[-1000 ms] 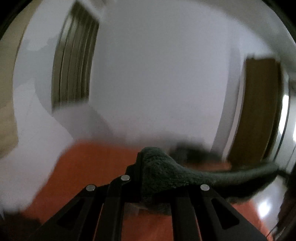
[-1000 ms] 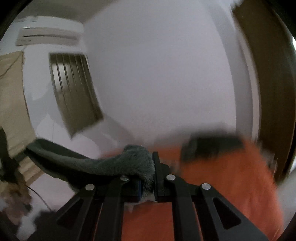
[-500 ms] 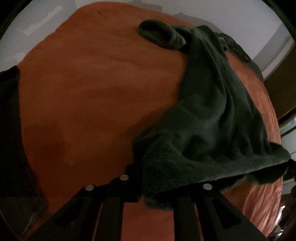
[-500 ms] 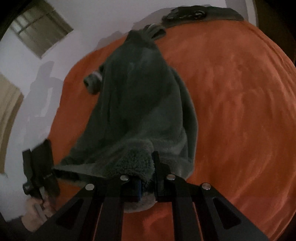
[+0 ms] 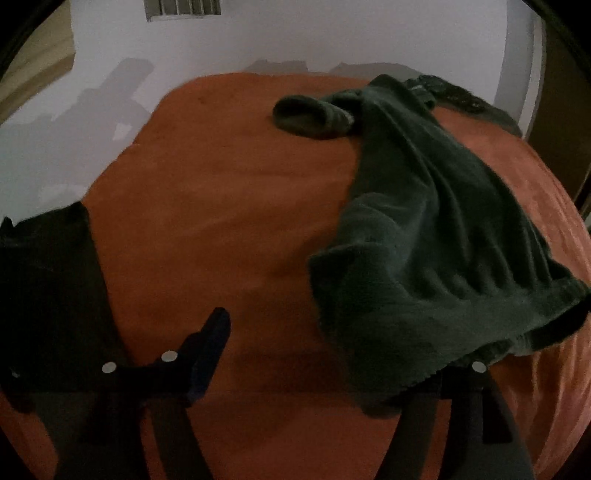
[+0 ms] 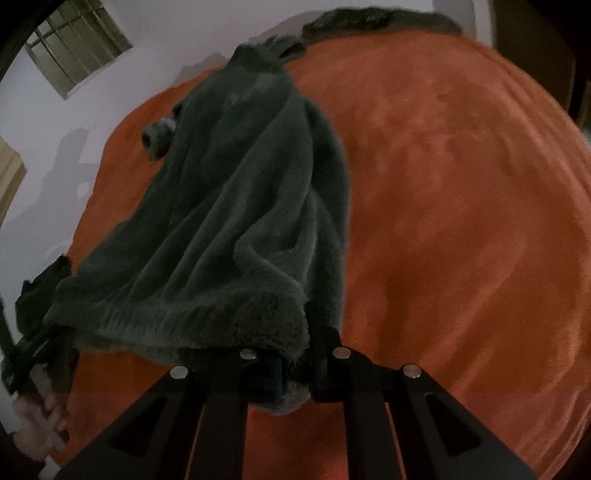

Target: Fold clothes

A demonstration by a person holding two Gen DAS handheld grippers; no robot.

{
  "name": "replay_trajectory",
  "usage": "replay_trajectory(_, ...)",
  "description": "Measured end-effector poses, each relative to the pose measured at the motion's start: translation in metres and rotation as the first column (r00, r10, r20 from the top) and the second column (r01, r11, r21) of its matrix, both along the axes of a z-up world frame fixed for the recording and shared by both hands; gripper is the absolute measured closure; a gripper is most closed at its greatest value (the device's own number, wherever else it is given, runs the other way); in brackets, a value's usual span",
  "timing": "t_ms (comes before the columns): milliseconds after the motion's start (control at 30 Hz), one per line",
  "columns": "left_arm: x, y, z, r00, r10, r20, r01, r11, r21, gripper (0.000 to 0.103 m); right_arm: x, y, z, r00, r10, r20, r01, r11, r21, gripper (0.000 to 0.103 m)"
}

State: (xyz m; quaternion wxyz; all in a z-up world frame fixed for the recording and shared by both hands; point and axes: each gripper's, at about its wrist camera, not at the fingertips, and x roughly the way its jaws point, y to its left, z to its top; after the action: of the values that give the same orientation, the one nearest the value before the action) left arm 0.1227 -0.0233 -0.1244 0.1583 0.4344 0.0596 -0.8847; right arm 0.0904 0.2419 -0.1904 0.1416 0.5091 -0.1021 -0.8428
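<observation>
An orange blanket (image 5: 229, 221) covered the bed under a white wall with a barred window (image 5: 183, 6). In the left wrist view, a second before, only wall and doorway had shown above a strip of orange; now the camera looked down across the blanket. The left gripper (image 5: 332, 354) had then been clamped on the hem of the dark green fleece garment (image 5: 424, 236); its jaws had just been opening and now stood wide apart, the left finger (image 5: 207, 347) bare over the blanket, the right one under the garment's loose hem, with no pad pressing on the cloth. The garment lay stretched along the right half of the blanket, its rolled cuff (image 5: 310, 116) toward the far edge by the wall. Another dark cloth (image 5: 48, 288) lay at the blanket's left edge.

In the right wrist view the wall had likewise given way to the blanket (image 6: 461, 221) seen from above. The right gripper (image 6: 295, 354) was nearly closed, pinching the fluffy hem of the garment (image 6: 240, 221), as it had been earlier. The fleece ran in long folds from the jaws to the blanket's far edge, plush and grey-green, a cuff (image 6: 157, 138) poking out leftward. A blurred hand (image 6: 37, 417) showed off the blanket's left edge.
</observation>
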Motion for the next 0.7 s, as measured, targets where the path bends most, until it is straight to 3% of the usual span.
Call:
replay_trajectory(100,0.008,-0.01,-0.016,1.0,0.003,0.027,-0.005,0.996,0.084,0.029,0.01,0.014,0.009,0.997,-0.062,-0.044,0.062,0.998,-0.003,0.095)
replay_trajectory(167,0.012,-0.01,-0.03,0.999,-0.005,0.048,0.001,0.995,0.095,0.029,0.023,0.019,0.015,0.993,-0.082,-0.091,0.081,0.997,-0.015,0.095)
replay_trajectory(267,0.015,-0.013,-0.043,0.998,-0.007,0.065,0.001,0.996,0.09,0.03,0.053,0.007,0.018,0.986,0.009,-0.167,0.006,0.996,0.088,0.095)
replay_trajectory(367,0.019,-0.014,-0.053,0.996,-0.004,0.089,-0.007,0.993,0.12,0.029,0.067,0.011,-0.005,0.991,0.035,-0.126,-0.017,0.99,0.138,0.095)
replay_trajectory(467,0.013,-0.005,-0.056,0.994,-0.013,0.105,0.003,0.995,0.1,0.029,0.062,0.026,-0.026,0.999,-0.016,-0.05,0.021,0.995,0.096,0.095)
replay_trajectory(567,0.014,0.003,-0.056,0.994,-0.005,0.111,-0.003,0.997,0.072,0.029,0.057,0.03,-0.026,0.999,-0.024,-0.043,0.027,0.996,0.087,0.095)
replay_trajectory(700,0.007,-0.002,-0.058,0.993,0.032,0.118,-0.044,0.994,0.104,0.029,0.051,0.029,-0.024,0.999,0.005,-0.033,-0.001,0.994,0.113,0.095)
